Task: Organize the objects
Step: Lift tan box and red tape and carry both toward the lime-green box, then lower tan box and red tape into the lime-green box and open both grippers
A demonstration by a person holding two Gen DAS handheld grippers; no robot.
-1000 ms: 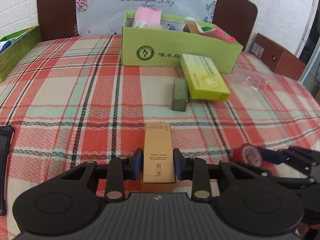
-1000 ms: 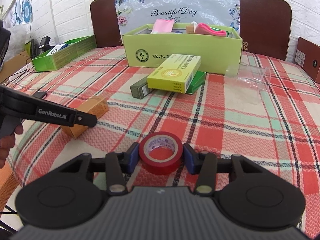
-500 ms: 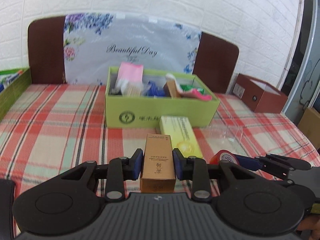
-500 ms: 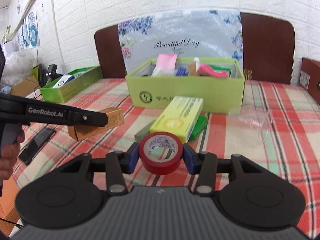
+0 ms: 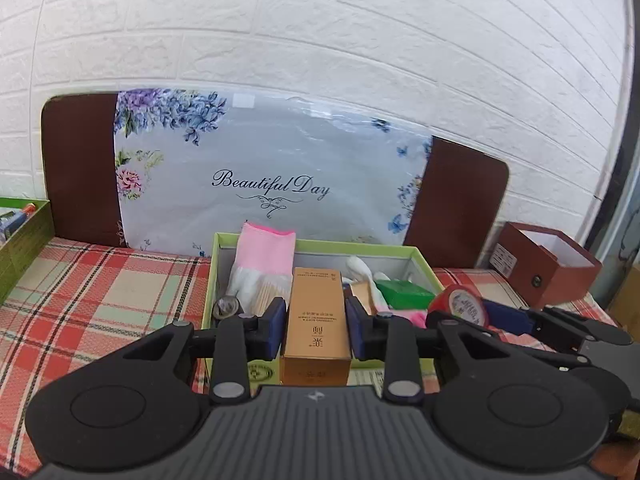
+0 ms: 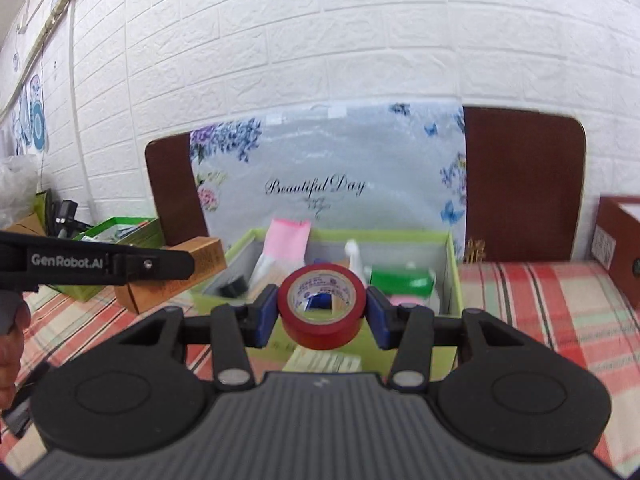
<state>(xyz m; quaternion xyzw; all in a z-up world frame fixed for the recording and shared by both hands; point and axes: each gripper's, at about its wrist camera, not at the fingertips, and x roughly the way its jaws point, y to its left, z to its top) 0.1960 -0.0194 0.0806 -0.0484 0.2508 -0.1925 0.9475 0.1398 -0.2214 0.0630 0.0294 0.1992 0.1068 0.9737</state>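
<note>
My left gripper (image 5: pixel 316 326) is shut on a tall gold box (image 5: pixel 316 320), held up in the air in front of the open green box (image 5: pixel 320 245). My right gripper (image 6: pixel 322 316) is shut on a roll of red tape (image 6: pixel 322 308), also lifted, just before the same green box (image 6: pixel 454 276). In the left wrist view the red tape (image 5: pixel 460 304) and the right gripper show at the right. In the right wrist view the gold box (image 6: pixel 200 256) and the left gripper's arm show at the left. The green box holds a pink-cuffed glove (image 5: pixel 264 256), a small green carton (image 5: pixel 404 292) and other items.
A plaid cloth (image 5: pixel 100 292) covers the table. A yellow-green carton (image 6: pixel 320 360) lies below the right gripper. Another green tray (image 6: pixel 116 232) stands far left, a brown box (image 5: pixel 548 264) far right. A flowered "Beautiful Day" board (image 5: pixel 272 184) leans on the white brick wall. A hand (image 6: pixel 10 344) shows at left.
Both grippers have risen off the table with the gold box and the red tape and moved toward the green box, which is now close ahead and seen more level.
</note>
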